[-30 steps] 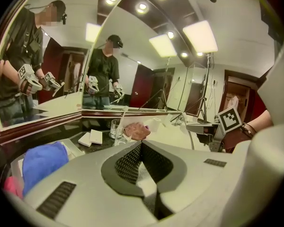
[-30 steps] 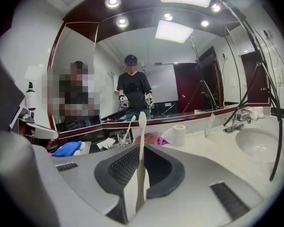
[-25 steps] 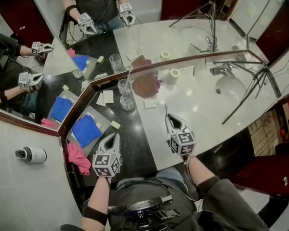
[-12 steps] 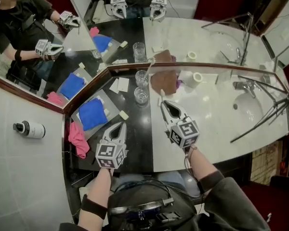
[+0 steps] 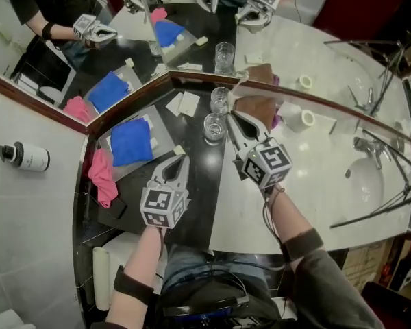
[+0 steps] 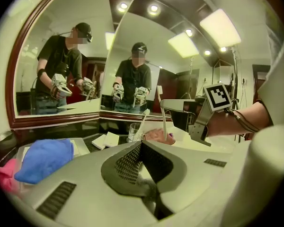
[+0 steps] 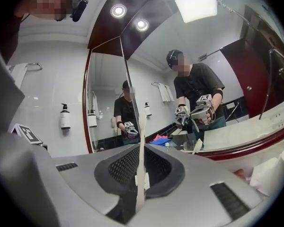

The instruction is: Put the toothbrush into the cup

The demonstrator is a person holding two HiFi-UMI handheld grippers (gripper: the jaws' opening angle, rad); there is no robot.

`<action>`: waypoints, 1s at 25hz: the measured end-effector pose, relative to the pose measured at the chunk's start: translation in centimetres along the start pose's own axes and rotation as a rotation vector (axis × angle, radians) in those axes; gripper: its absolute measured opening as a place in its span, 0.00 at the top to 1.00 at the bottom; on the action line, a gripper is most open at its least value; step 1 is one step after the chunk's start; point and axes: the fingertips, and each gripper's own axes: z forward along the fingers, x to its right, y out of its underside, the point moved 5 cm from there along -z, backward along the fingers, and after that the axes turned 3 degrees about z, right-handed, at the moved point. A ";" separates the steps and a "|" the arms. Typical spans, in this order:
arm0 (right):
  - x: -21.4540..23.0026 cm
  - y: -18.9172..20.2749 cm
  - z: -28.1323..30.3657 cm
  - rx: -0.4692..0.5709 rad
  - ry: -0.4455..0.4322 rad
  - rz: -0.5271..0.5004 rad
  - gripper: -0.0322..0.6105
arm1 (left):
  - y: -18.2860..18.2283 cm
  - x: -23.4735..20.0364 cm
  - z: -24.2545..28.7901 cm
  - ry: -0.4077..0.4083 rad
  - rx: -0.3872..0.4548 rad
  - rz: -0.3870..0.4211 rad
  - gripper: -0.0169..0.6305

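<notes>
Between the jaws of the right hand-held gripper (image 7: 141, 148) stands the toothbrush (image 7: 141, 174), a slim, plain white stick. It is clamped near its lower part and rises upright across the jaws. The left gripper view shows it as a thin white line hanging from that gripper, above the bench (image 5: 315, 156) and not in any cup.

Two clear glass cups stand on the bench's black part, close to the mirror corner. The near cup (image 5: 214, 127) sits just beside the right hand-held gripper's tips in the head view. The far cup (image 5: 220, 100) lies behind it and has another white brush leaning in it.

The left hand-held gripper (image 5: 180, 160) is clenched on nothing, its jaws pressed together, and it hovers over the black surface nearer the person.

The bench is black stone on the left and white marble on the right. On the black side a blue cloth (image 5: 132, 141) lies on a grey tray, with a pink cloth (image 5: 101, 177) at the tray's edge. Small white packets (image 5: 183, 103) lie near the cups.

On the marble side there is a brownish cloth (image 5: 257, 108), a white paper roll (image 5: 301, 118), a basin (image 5: 366, 184) and a tap (image 5: 366, 146).

Angled mirrors (image 5: 274, 40) in a dark red frame back the bench and repeat the person and both grippers. A white pump bottle (image 5: 24, 156) is fixed to the pale wall on the left.
</notes>
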 end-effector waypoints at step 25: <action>2.4 7.6 7.0 -0.167 -0.115 -0.134 0.87 | 3.6 -1.1 5.7 -0.069 0.025 -0.080 0.97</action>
